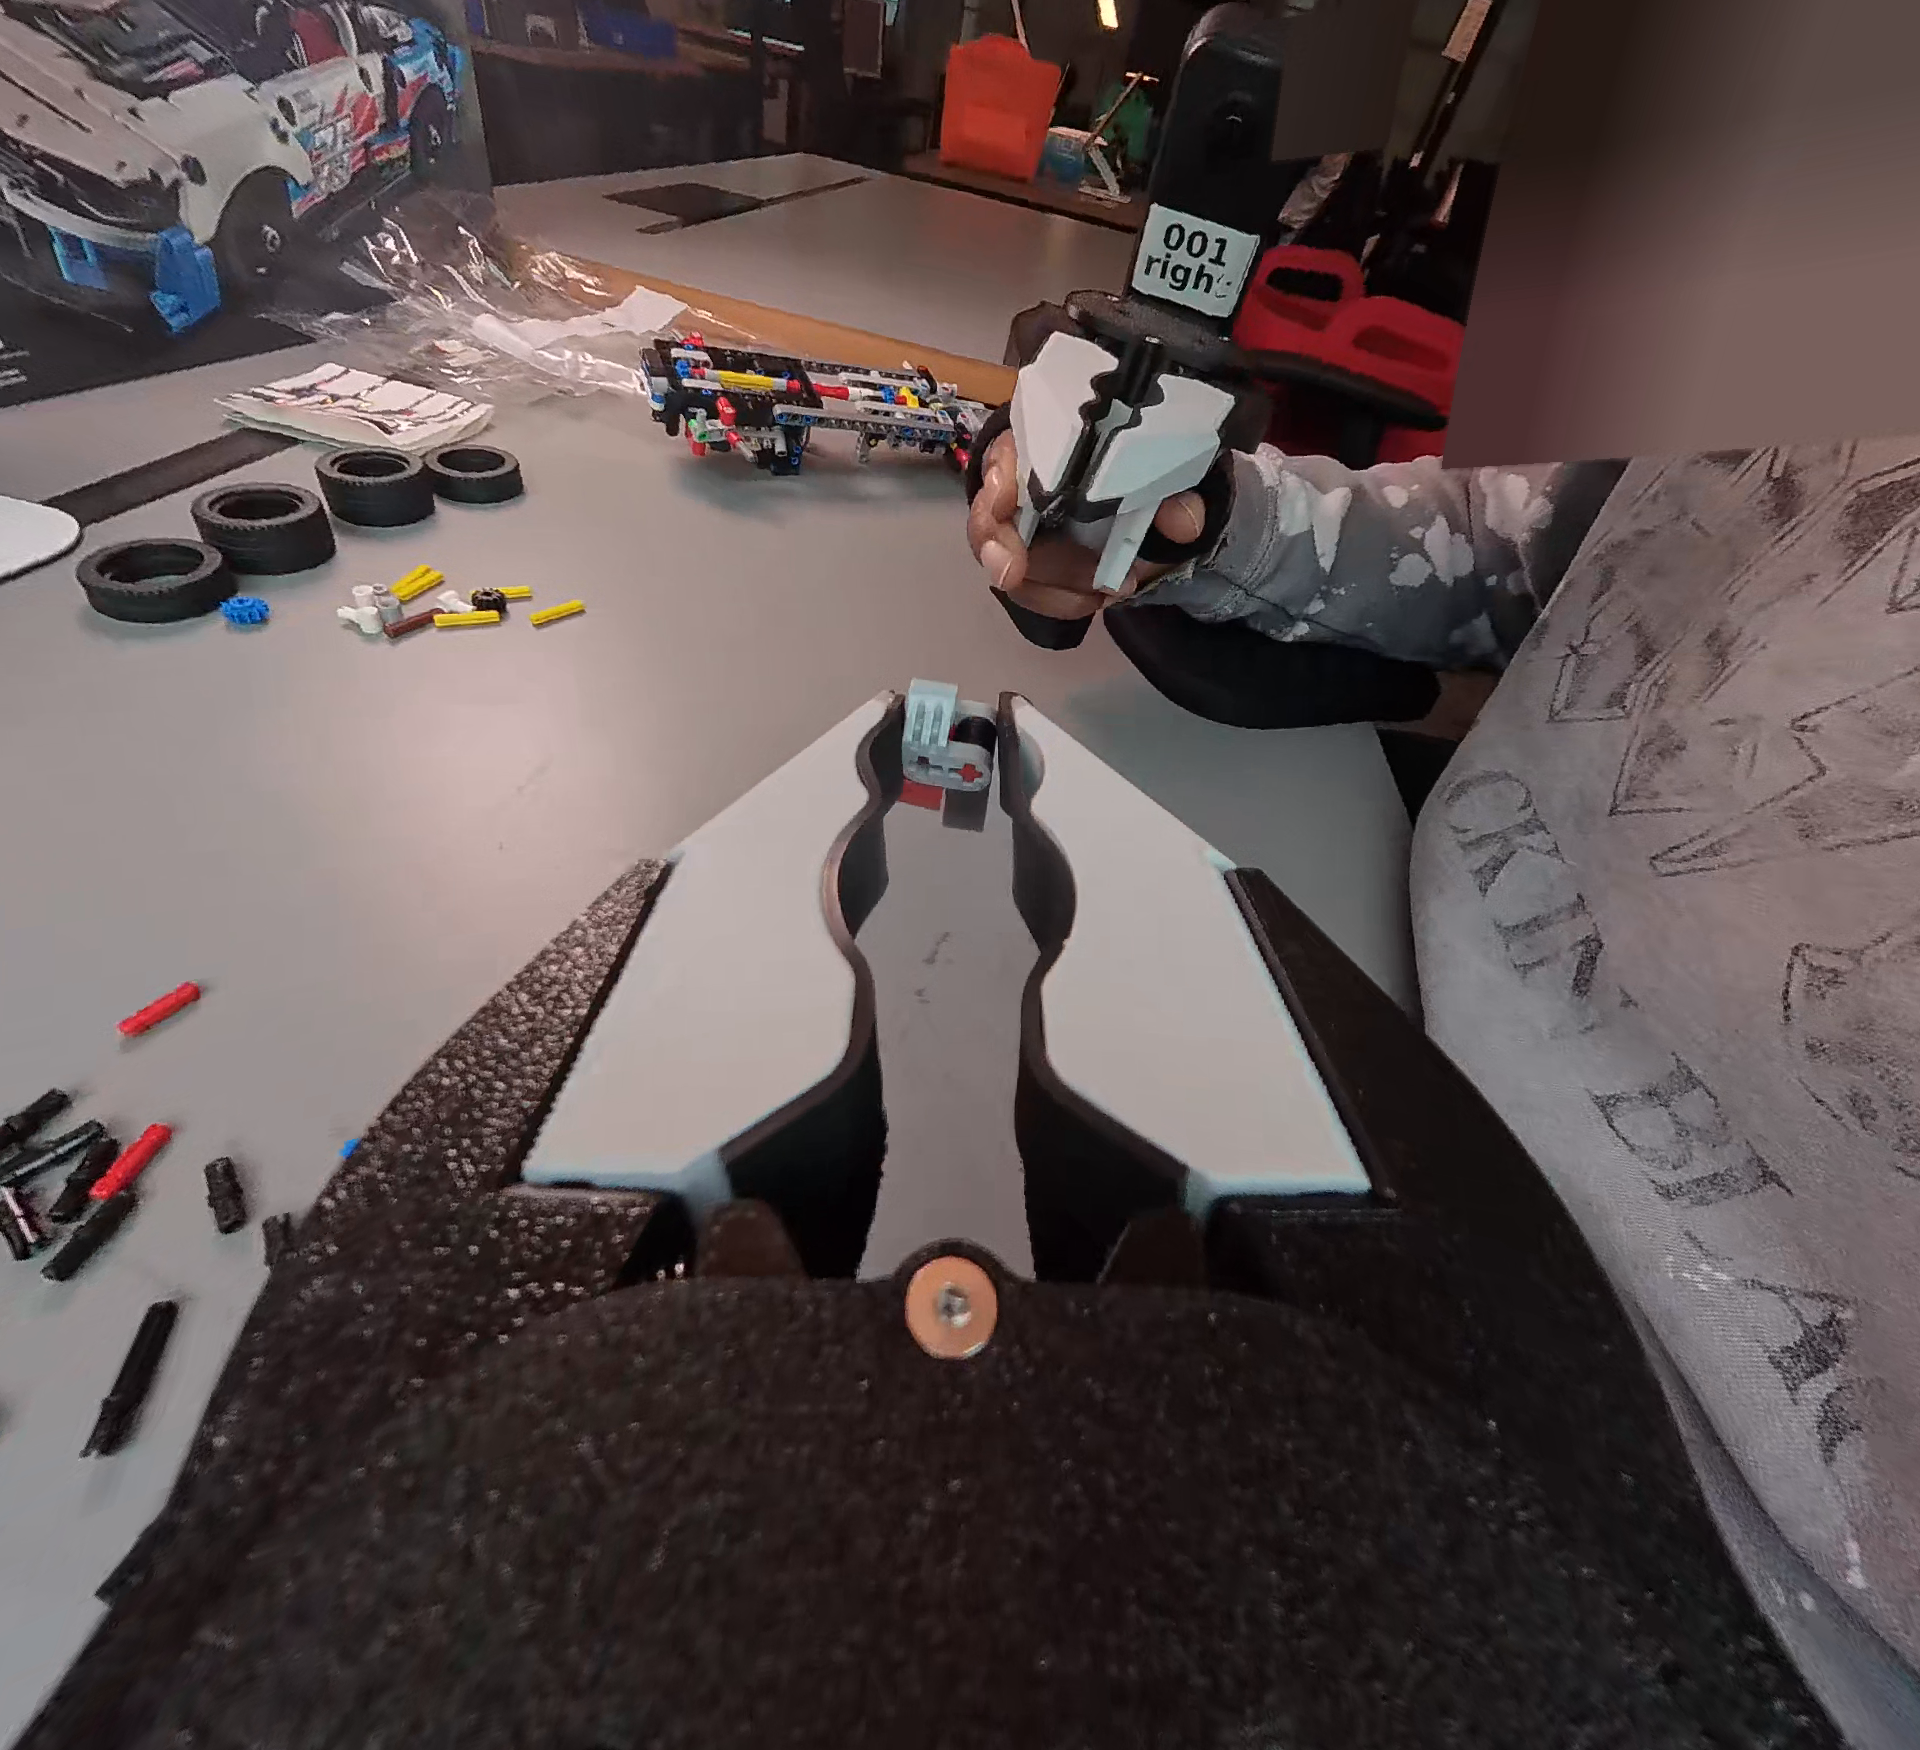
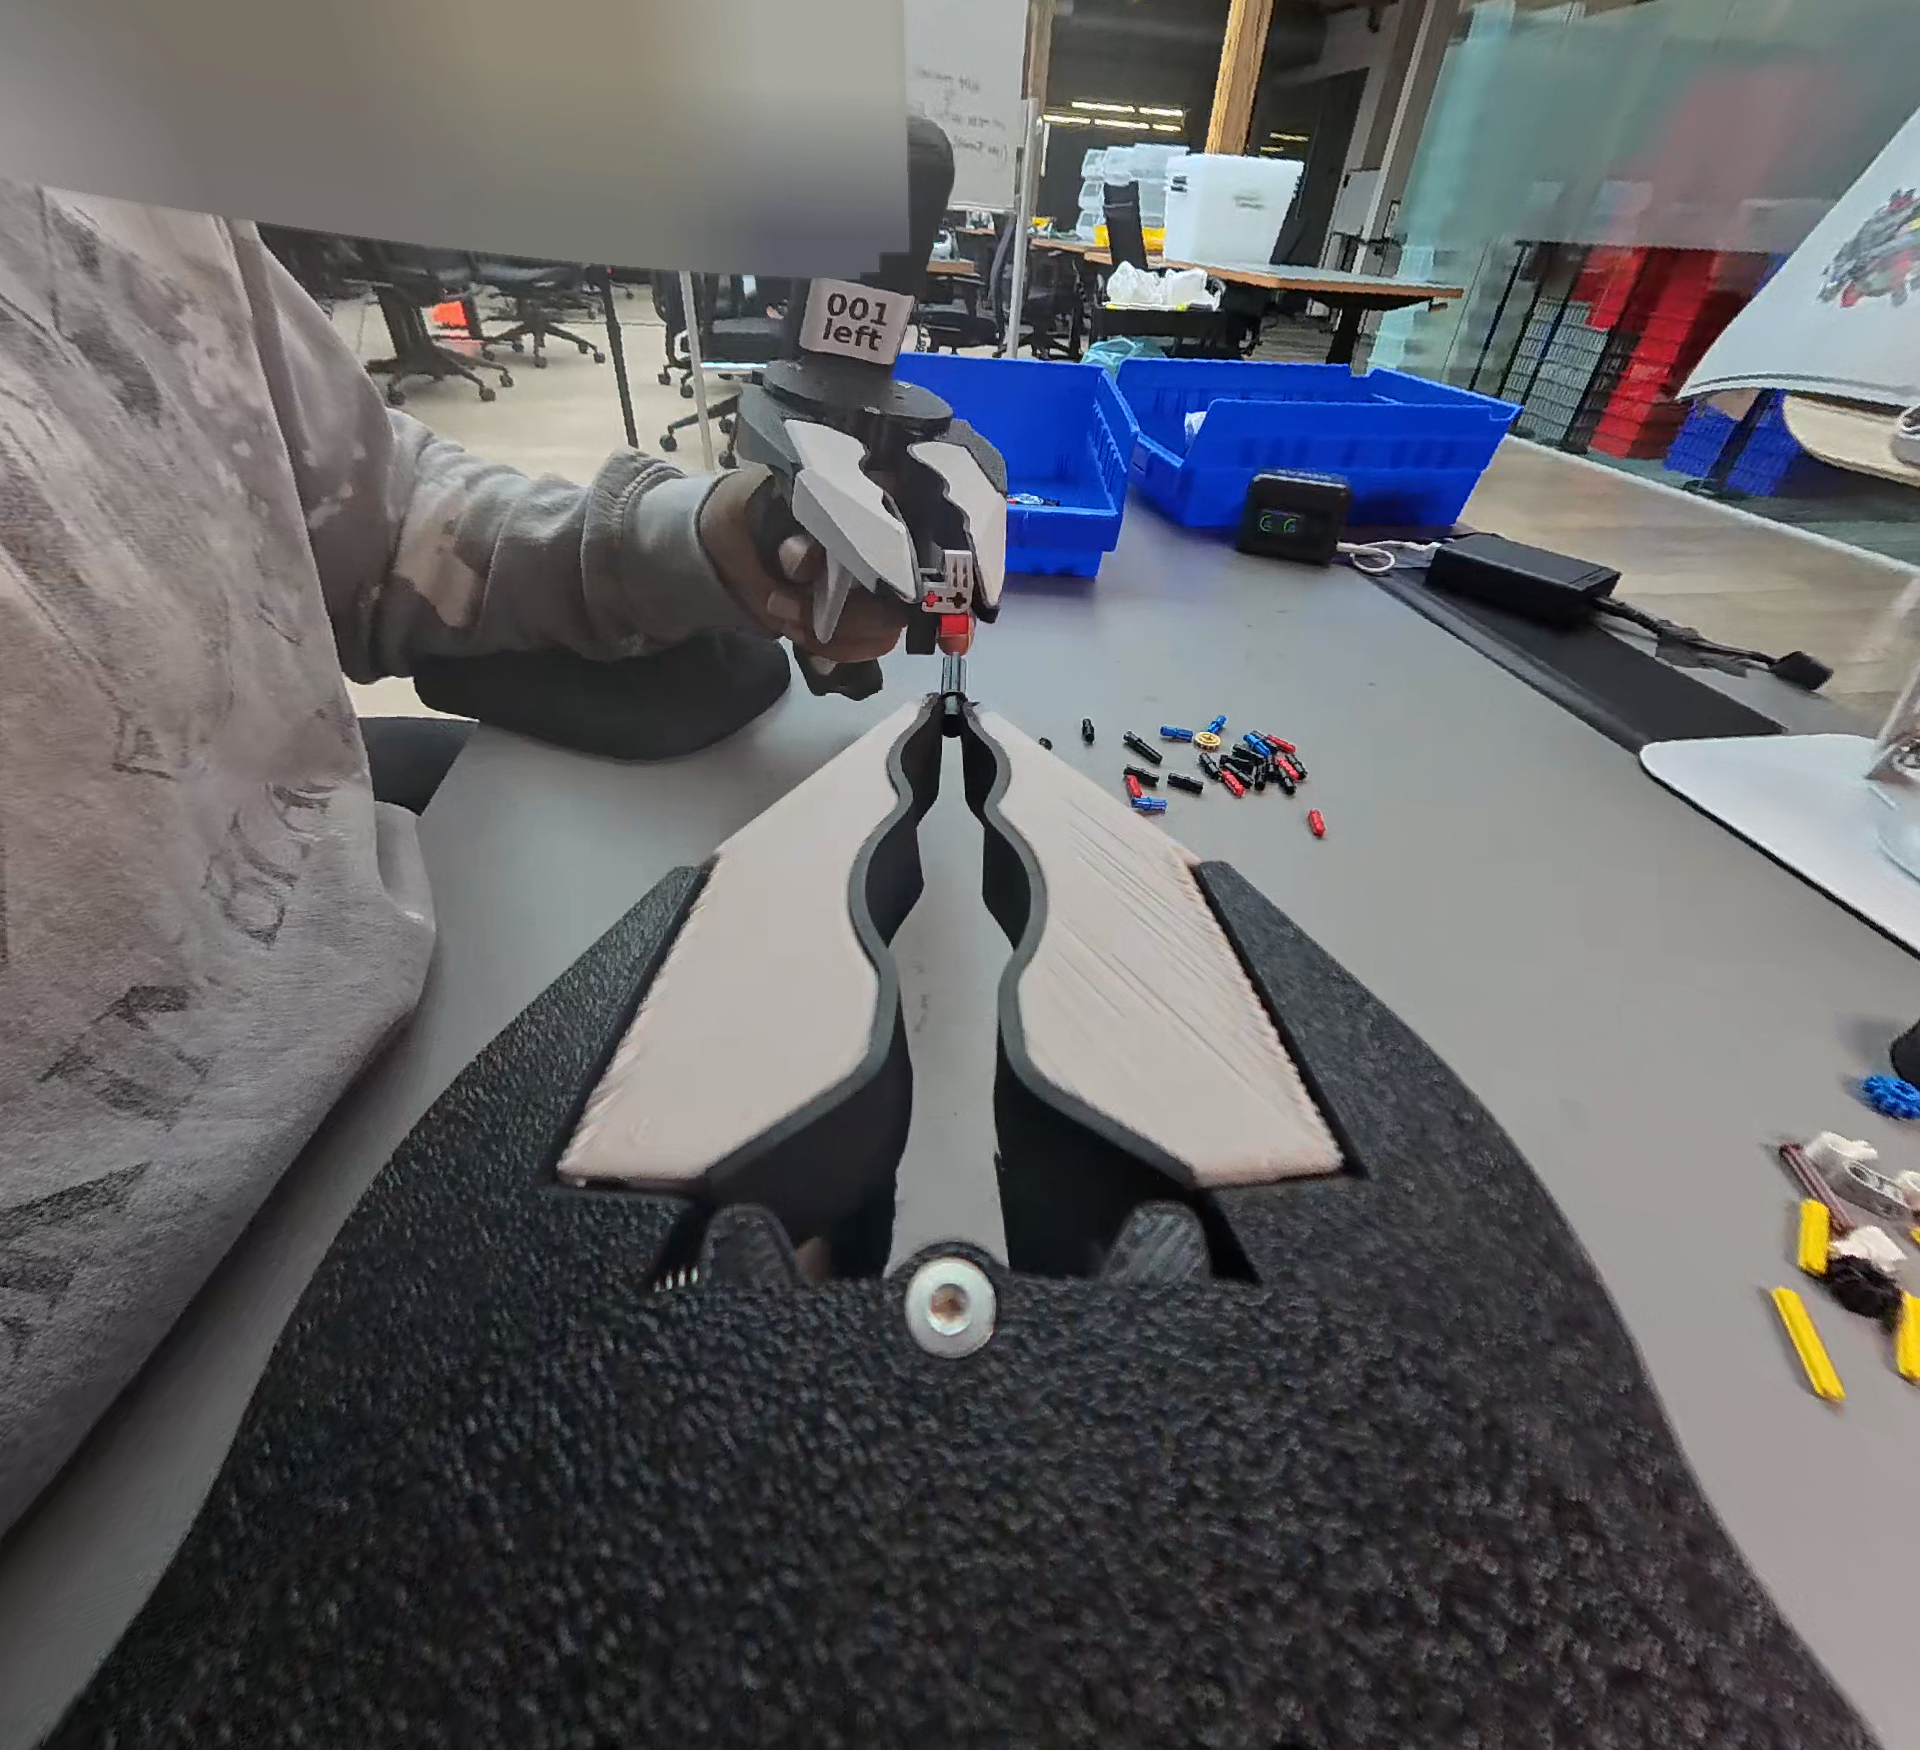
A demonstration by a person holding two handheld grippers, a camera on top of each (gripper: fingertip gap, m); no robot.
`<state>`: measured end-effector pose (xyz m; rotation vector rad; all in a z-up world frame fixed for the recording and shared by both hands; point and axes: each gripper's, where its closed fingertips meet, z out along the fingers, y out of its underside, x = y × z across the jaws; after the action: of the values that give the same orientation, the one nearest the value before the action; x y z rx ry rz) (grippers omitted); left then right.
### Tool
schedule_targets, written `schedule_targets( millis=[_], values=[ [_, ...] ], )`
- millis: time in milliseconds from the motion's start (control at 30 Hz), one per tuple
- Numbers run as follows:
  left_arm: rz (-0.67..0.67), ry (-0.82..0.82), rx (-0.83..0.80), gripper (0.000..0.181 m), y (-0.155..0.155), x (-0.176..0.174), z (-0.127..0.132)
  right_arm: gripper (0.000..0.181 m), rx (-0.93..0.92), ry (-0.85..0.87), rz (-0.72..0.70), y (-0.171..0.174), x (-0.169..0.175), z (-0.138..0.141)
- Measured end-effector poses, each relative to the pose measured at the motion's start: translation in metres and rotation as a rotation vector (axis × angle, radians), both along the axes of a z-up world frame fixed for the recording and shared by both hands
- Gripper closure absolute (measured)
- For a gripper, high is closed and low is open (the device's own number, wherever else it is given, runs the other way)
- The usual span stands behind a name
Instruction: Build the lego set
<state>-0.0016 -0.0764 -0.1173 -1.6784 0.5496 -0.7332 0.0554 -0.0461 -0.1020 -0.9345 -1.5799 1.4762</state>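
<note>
Above the grey worktop (image 1: 416, 817), my left hand-held gripper (image 1: 943, 744) clamps a small grey-and-red assembly (image 1: 940, 755). My right hand-held gripper (image 2: 952, 721) pinches a black pin (image 2: 952, 680) just below that assembly. The chassis (image 1: 810, 412) lies farther back, near four tyres (image 1: 265, 526) and loose pins (image 2: 1236, 760).

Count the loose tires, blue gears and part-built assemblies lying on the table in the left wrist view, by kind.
Tires: 4
Blue gear: 1
Part-built chassis: 1
Total: 6
</note>
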Motion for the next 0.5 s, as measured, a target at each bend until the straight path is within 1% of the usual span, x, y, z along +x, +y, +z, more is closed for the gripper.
schedule_targets(
  millis=[167, 367, 433, 500],
  values=[
    [-0.01, 0.022, -0.001, 0.163, 0.0, 0.01, -0.007, 0.179, 0.032, 0.004, 0.004, -0.008, -0.003, -0.005],
    [-0.016, 0.067, -0.019, 0.163, -0.001, 0.015, -0.015, 0.178, 0.101, -0.02, -0.031, -0.008, -0.007, -0.018],
    [-0.049, 0.094, -0.073, 0.163, -0.004, 0.02, -0.026, 0.178, 0.12, -0.035, -0.048, -0.006, -0.009, -0.024],
    [-0.071, 0.172, -0.216, 0.163, -0.006, 0.024, -0.056, 0.178, 0.126, -0.061, -0.058, -0.004, -0.011, -0.031]
  ],
)
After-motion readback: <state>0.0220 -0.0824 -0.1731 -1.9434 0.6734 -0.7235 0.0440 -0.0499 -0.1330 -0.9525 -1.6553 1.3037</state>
